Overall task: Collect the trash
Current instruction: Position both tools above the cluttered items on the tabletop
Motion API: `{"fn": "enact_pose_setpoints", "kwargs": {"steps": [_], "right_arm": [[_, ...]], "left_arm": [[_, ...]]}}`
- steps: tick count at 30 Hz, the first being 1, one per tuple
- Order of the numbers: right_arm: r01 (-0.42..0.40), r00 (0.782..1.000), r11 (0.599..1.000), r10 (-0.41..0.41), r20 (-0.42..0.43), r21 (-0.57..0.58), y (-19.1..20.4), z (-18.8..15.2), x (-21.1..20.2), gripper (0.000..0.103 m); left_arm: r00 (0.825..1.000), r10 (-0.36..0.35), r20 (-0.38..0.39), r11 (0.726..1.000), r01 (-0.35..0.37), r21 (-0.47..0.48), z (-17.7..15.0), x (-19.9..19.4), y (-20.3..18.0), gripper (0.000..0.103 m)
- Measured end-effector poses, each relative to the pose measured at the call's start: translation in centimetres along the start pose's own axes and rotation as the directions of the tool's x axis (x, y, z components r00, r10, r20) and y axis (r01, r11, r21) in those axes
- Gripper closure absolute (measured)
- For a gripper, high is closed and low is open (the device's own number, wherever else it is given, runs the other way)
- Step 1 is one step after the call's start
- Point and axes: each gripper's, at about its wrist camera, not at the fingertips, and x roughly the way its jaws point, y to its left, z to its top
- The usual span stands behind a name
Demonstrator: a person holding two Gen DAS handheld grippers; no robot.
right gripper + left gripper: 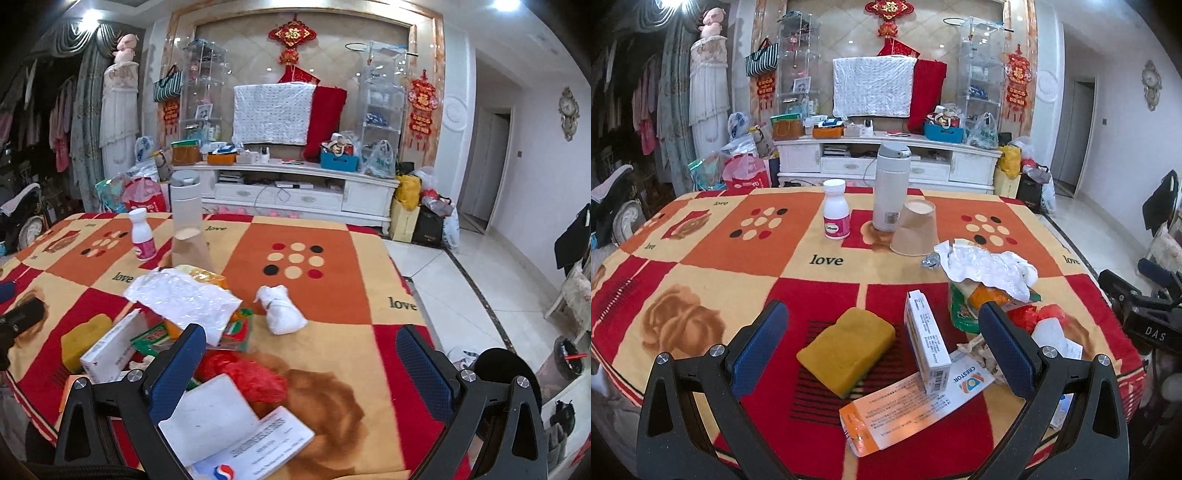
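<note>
Trash lies on the patterned tablecloth. My left gripper is open and empty, its fingers either side of a yellow sponge and a small white box that stands on a flattened Crestor carton. A crumpled clear wrapper lies over snack packets. My right gripper is open and empty above a red plastic wrapper and a flat white box. A crumpled white tissue lies further ahead. The clear wrapper also shows in the right wrist view.
A white thermos, a white pill bottle and a tipped paper cup stand at the table's far side. The table edge drops to tiled floor on the right. A TV cabinet stands behind.
</note>
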Motion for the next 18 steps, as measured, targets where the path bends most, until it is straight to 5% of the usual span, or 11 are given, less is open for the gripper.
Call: {"fn": "enact_pose_setpoints", "kwargs": {"steps": [18], "right_arm": [[-0.029,1.000,0.999,0.029,0.005,0.036,-0.4,-0.6,-0.2,0.001]], "left_arm": [[1.000,0.007,0.013,1.000,-0.007,0.000,-0.3,-0.2,-1.1,0.000]]}}
